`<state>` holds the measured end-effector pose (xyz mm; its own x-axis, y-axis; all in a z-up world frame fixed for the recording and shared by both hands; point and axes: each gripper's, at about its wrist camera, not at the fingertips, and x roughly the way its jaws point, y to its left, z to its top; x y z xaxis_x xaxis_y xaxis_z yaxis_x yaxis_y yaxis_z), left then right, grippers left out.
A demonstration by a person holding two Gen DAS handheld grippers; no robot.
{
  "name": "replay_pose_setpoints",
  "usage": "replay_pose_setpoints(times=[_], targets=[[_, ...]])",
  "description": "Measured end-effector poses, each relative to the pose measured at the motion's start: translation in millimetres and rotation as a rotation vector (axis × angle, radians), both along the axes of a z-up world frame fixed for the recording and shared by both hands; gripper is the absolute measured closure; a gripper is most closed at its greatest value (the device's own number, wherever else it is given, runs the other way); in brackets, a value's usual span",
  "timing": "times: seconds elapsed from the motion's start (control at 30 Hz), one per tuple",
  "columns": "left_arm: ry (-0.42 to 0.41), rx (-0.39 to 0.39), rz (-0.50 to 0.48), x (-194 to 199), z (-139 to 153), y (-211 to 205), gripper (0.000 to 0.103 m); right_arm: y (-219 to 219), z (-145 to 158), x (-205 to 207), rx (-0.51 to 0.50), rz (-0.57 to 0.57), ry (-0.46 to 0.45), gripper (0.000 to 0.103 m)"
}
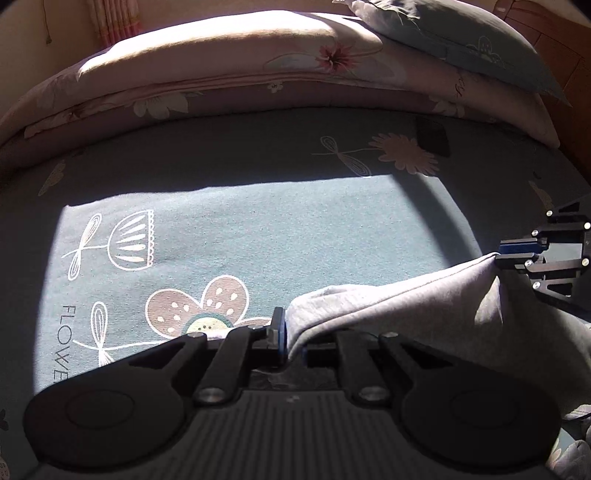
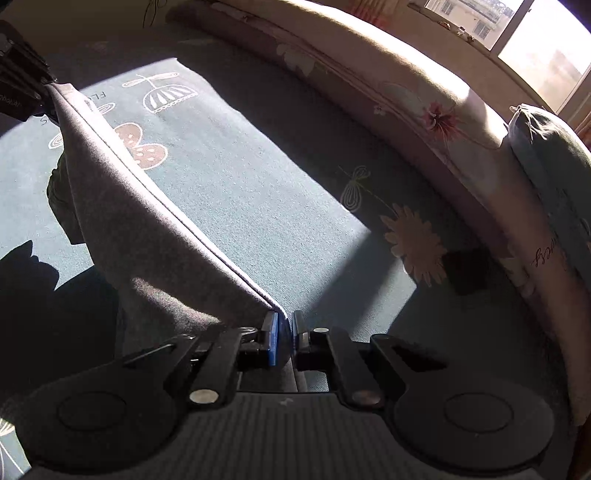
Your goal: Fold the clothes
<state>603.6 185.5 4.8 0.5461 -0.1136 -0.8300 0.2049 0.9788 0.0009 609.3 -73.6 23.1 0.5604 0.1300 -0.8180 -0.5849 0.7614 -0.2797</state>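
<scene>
Grey jersey cloth, a garment [image 1: 413, 295], hangs stretched between the two tongs above a bed, its hemmed edge running from the lower centre of the left wrist view up to the right edge, and from the upper left to the lower centre of the right wrist view. The left gripper [image 1: 293, 341] is clenched on one corner of that edge. The right gripper [image 2: 284, 338] has the other corner between its blue pads [image 2: 272, 341]; a narrow gap shows there, so the grip looks slighter.

The likeliest failure, as I judge it, is that corner sliding out of the right pads under the weight of the hanging cloth, which would drop one side and spoil the fold line. Pulling the hands further apart would raise the same risk, while bringing them together would let the edge sag and crease. The lower part of the garment is bunched in shadow and could land crumpled under the fold.

The teal bedsheet [image 1: 258, 229], printed with flowers and outlined plants, lies flat and partly in a hard patch of sunlight. A pink floral quilt [image 1: 221, 59] is folded along the top of the frame, with a grey-green pillow [image 1: 461, 33] at upper right. A small dark object [image 2: 467, 271] lies on the sheet near the quilt. A window [image 2: 535, 37] fills the upper right of the right wrist view.
</scene>
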Motion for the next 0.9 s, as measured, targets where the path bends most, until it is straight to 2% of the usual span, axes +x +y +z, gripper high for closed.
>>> replay_pose_setpoints(times=[0.13, 0.2, 0.4, 0.57, 0.6, 0.8, 0.9], targets=[[-0.007, 0.015, 0.008, 19.8, -4.3, -4.8, 0.096, -2.5, -2.3, -4.3, 0.04, -0.013, 0.027, 0.084], [-0.015, 0.03, -0.006, 27.7, -4.4, -9.1, 0.094, -4.1, -1.6, -8.4, 0.046, -0.017, 0.034, 0.084], [-0.033, 0.064, -0.043, 48.2, -1.4, -22.7, 0.096, -11.9, 2.4, -18.5, 0.056, -0.046, 0.046, 0.084], [-0.085, 0.09, -0.101, 28.5, 10.8, -28.9, 0.098, -17.4, 13.4, -25.8, 0.121, -0.062, 0.019, 0.081], [-0.085, 0.096, -0.111, 22.5, 13.7, -27.6, 0.098, -17.8, 15.9, -26.8, 0.131, -0.065, 0.014, 0.079], [-0.047, 0.067, -0.121, -11.8, 42.8, -5.7, 0.098, -19.9, 26.4, -27.6, 0.172, -0.065, 0.006, 0.078], [-0.062, 0.087, -0.145, -31.4, 54.2, -0.1, 0.098, -21.5, 31.0, -24.9, 0.238, -0.03, 0.019, 0.076]])
